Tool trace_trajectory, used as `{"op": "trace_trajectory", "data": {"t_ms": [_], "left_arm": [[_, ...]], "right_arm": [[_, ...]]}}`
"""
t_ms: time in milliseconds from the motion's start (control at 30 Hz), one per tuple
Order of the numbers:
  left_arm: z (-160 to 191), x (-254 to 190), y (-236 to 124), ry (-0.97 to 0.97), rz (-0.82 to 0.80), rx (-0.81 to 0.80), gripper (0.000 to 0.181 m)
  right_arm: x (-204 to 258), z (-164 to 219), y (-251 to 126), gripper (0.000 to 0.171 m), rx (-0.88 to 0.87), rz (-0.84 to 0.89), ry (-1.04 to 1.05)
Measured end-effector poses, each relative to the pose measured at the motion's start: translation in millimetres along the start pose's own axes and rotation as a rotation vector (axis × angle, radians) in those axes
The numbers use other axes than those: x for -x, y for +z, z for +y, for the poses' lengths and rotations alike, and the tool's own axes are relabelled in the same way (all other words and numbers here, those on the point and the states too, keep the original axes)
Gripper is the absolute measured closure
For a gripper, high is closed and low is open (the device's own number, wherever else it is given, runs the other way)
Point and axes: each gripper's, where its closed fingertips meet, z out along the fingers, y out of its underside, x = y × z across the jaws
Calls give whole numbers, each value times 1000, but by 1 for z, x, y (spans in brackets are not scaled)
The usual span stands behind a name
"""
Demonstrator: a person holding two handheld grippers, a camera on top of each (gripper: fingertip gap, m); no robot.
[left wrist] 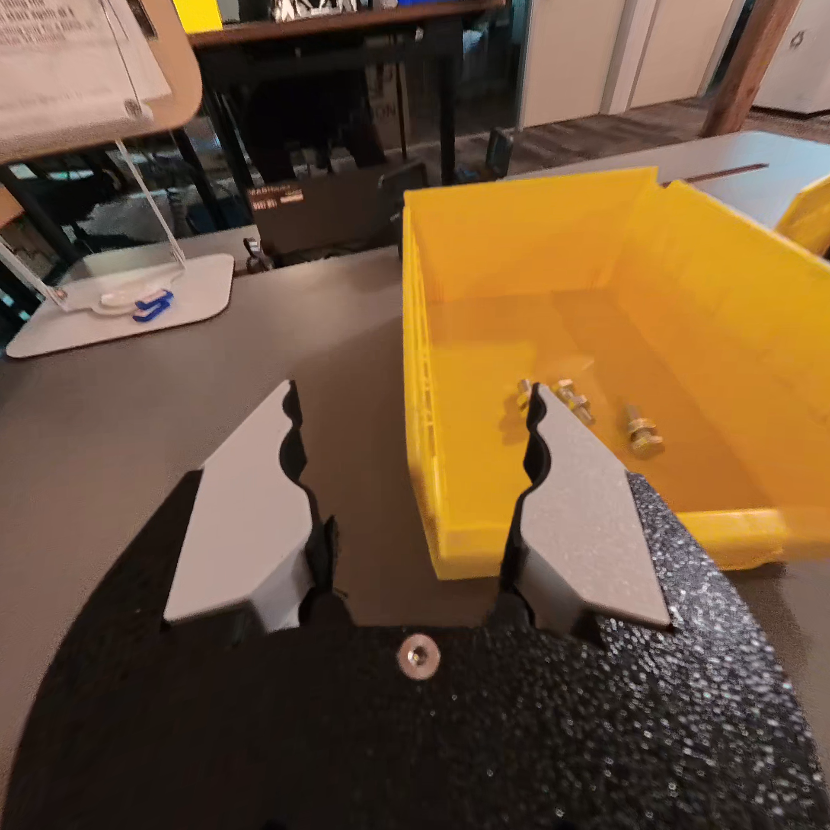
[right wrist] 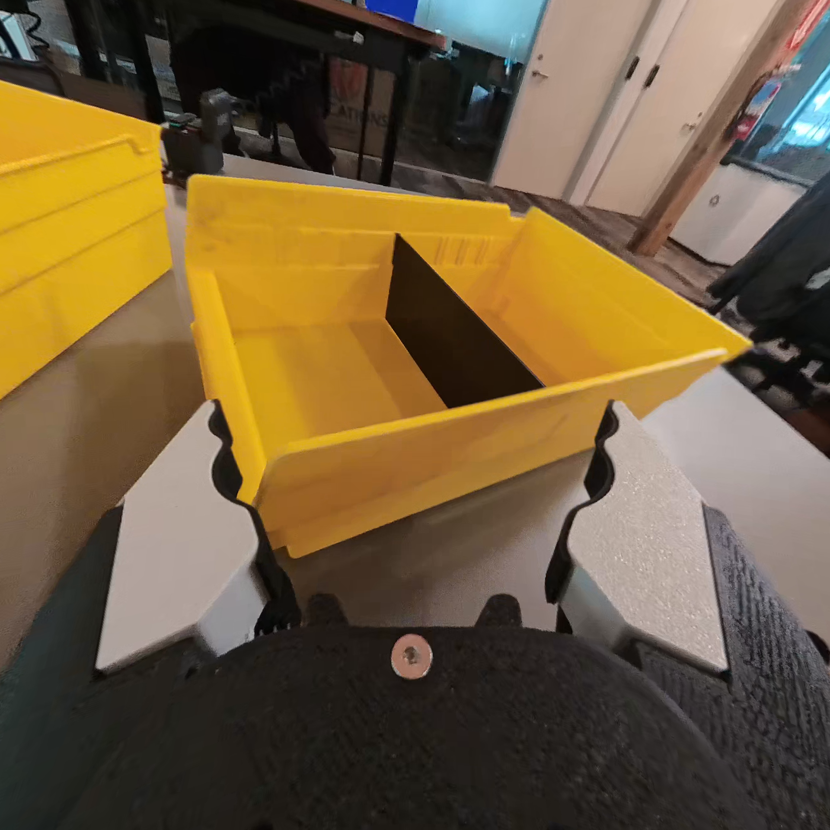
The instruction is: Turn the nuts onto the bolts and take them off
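Bolts (left wrist: pixel 579 406) with nuts lie in the yellow bin (left wrist: pixel 417 359); left gripper (left wrist: pixel 415 397) hovers spread wide, empty. Right gripper (right wrist: pixel 411 415), likewise agape, faces a divided bin (right wrist: pixel 404 476).

yellow bins: 2 (right wrist: pixel 404 485) (right wrist: pixel 67 233) | bolts with nuts: 3 (left wrist: pixel 523 397) (left wrist: pixel 577 404) (left wrist: pixel 642 433) | black divider: 1 (right wrist: pixel 444 332)

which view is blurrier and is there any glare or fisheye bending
Left wrist view: background and paper stand smeared, bolts in the yellow bin soft, sparkly glare on the gripper's black plate. Right wrist view: divided yellow bin fairly sharp, edges blur outward, its straight rims bow from the wide-angle lens.
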Motion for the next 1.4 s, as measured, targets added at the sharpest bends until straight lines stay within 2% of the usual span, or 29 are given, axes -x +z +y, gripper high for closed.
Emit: {"op": "trace_trajectory", "data": {"t_ms": [100, 133, 300, 367, 400, 433, 467, 600, 700, 967, 1200, 1267, 1333, 1400], "left_arm": [[14, 1, 7, -23, 29, 47, 95], [17, 2, 8, -33, 32, 57, 99], [16, -9, 12, -72, 119, 50, 139], [16, -10, 12, -67, 138, 57, 165], [17, -7, 12, -64, 125, 72, 175], [19, -4, 11, -54, 113, 94, 174], [19, -4, 11, -54, 113, 108, 174], [22, 8, 5, 3, 36, 144, 176], [26, 22, -7, -42, 17, 128, 177], [42, 94, -50, -46, -126, 153, 178], [55, 159, -73, -81, -201, 175, 178], [58, 172, -77, -90, -200, 167, 178], [60, 178, -83, -131, -193, 186, 178], [54, 181, -95, -147, -233, 213, 178]], "right_arm": [[-28, 8, -6, 26, 32, 36, 28], [-41, 8, -8, 34, 28, 61, 34], [-119, 21, -11, 103, 39, 181, 58], [-137, 32, -1, 137, 96, 156, 57], [-148, 38, 2, 148, 128, 159, 72], [-157, 40, 7, 160, 144, 148, 78], [-164, 43, 11, 164, 154, 133, 94], [-192, 46, 24, 164, 192, 71, 213], [-210, 50, 29, 161, 204, 60, 195], [-247, 57, 49, 159, 216, 21, 155], [-260, 61, 63, 153, 244, 25, 130], [-265, 59, 62, 144, 250, 52, 92], [-270, 45, 48, 120, 250, 101, 43], [-264, 10, 26, 117, 157, 132, -12]]}}
